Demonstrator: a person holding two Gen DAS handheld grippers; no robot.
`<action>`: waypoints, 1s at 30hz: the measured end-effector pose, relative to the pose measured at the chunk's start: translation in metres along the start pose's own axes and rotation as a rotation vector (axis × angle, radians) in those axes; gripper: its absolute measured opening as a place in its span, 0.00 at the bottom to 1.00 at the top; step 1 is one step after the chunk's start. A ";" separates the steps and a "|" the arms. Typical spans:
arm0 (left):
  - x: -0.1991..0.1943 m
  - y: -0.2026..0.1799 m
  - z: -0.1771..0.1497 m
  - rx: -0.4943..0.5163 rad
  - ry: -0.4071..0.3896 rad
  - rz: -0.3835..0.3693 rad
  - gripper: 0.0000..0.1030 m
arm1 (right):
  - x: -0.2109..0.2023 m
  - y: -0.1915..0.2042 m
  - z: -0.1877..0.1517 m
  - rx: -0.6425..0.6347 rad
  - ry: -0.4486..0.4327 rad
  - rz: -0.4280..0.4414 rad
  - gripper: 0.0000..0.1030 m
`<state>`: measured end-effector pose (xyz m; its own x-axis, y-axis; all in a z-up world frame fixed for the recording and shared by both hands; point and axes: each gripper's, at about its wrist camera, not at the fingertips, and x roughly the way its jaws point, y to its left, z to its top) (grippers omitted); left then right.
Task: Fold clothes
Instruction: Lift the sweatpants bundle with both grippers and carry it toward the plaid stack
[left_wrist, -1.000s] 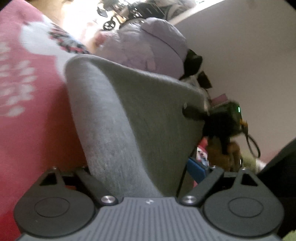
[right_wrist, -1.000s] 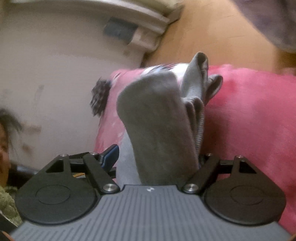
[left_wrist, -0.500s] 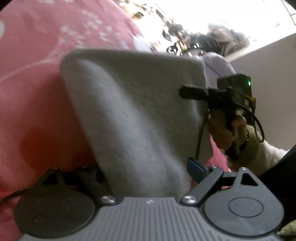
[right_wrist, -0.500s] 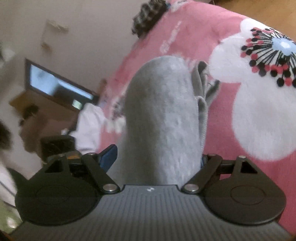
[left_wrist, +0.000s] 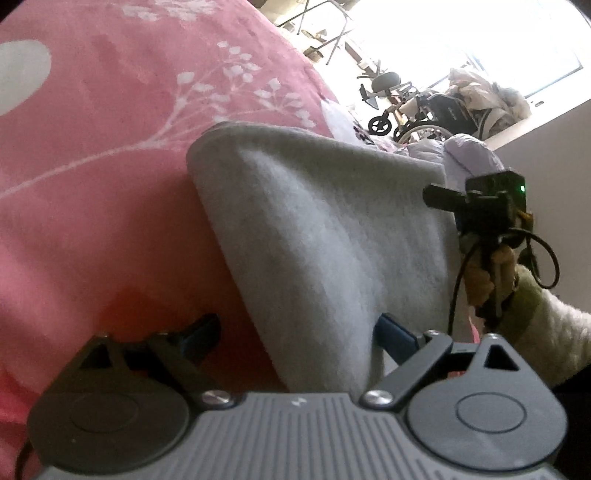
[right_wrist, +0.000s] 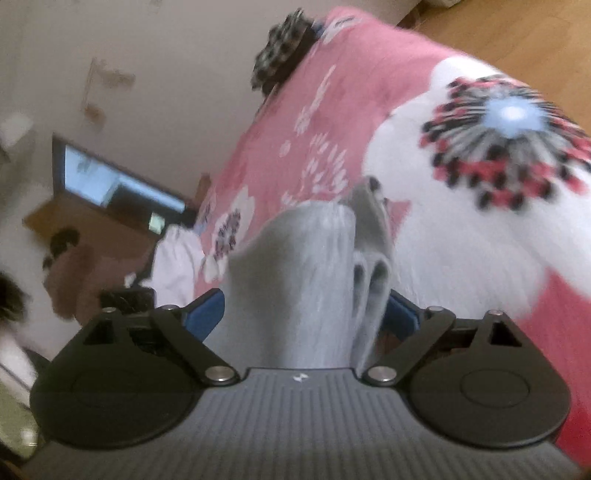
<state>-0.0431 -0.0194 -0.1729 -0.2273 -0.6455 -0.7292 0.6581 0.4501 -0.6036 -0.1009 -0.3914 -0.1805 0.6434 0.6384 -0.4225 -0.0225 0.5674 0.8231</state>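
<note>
A grey garment lies folded on the pink flowered bedspread and runs back between the jaws of my left gripper. Those jaws stand wide, and bedspread shows between the left finger and the cloth. In the right wrist view the same grey garment bunches up between the jaws of my right gripper. They are opening, and the cloth sits loosely between the blue pads. The right gripper also shows in the left wrist view, at the garment's far right corner, held by a hand.
A lavender garment is heaped beyond the grey one. A dark checked item lies at the bed's far end and a white cloth at its side. A lit screen stands on a wooden desk. A wheelchair is by the window.
Both grippers swung round and brought the grey garment down onto the bedspread. The right jaws widened a little. A gap opened between the left gripper's left finger and the cloth.
</note>
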 end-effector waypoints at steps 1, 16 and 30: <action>0.000 -0.001 0.001 -0.006 0.003 0.008 0.91 | 0.008 0.000 0.003 -0.014 0.015 0.021 1.00; -0.005 -0.020 0.000 -0.012 0.016 0.142 0.84 | -0.032 0.012 -0.002 -0.002 -0.029 -0.018 0.87; 0.003 -0.027 -0.006 0.065 -0.018 0.143 0.85 | 0.020 0.014 -0.019 -0.035 0.094 0.068 0.91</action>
<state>-0.0658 -0.0293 -0.1605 -0.1154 -0.5887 -0.8001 0.7280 0.4978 -0.4713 -0.1032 -0.3609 -0.1848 0.5649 0.7211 -0.4010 -0.0913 0.5376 0.8382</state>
